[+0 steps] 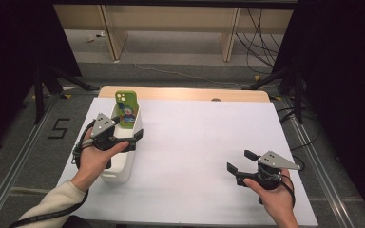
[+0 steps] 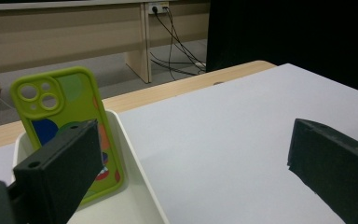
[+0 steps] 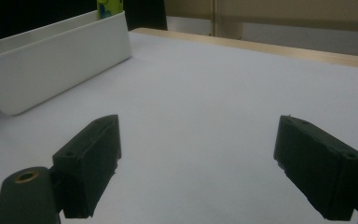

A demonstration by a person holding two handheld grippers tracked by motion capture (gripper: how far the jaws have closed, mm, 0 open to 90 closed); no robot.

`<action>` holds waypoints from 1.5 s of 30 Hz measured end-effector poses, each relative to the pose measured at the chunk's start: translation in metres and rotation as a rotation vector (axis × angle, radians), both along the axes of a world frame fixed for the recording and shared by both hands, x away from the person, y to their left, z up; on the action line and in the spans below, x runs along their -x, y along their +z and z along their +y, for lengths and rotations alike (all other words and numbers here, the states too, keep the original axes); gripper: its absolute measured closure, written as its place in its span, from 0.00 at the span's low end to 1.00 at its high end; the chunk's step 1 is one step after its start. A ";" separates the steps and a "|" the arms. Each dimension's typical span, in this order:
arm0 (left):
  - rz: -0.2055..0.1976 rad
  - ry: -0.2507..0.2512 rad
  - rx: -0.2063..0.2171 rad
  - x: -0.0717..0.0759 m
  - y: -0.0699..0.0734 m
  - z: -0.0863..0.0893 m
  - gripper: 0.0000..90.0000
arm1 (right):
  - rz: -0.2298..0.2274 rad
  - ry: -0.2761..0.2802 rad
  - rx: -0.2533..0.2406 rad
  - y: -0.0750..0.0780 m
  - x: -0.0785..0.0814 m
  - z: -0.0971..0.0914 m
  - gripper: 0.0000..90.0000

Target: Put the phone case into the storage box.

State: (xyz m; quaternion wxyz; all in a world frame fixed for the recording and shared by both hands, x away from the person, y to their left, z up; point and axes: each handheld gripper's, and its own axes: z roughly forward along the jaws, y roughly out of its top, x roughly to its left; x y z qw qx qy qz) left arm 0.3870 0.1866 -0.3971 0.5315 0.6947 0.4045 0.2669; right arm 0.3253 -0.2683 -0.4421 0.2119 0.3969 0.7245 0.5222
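Both grippers' jaws gape empty; a green cartoon phone case stands upright in the white bin, behind the left gripper's jaws.

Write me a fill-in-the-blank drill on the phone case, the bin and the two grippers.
1. The green phone case stands upright inside the white ____.
2. The left gripper, jaws open, hovers over the bin; the right gripper has its jaws ____.
3. The bin sits on the person's ____ side of the table.

Missing words: bin; open; left
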 end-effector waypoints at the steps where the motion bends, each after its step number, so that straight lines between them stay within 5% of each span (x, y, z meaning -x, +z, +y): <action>1: -0.001 -0.003 -0.002 0.001 0.000 0.000 0.03 | 0.000 -0.001 -0.001 0.000 0.000 0.000 0.18; 22: 0.025 -0.064 -0.006 0.023 -0.010 -0.005 0.03 | -0.001 0.002 -0.001 0.001 0.001 0.001 0.18; 45: 0.038 -0.081 -0.015 0.031 -0.018 -0.007 0.03 | -0.002 0.000 0.002 0.001 0.001 0.000 0.18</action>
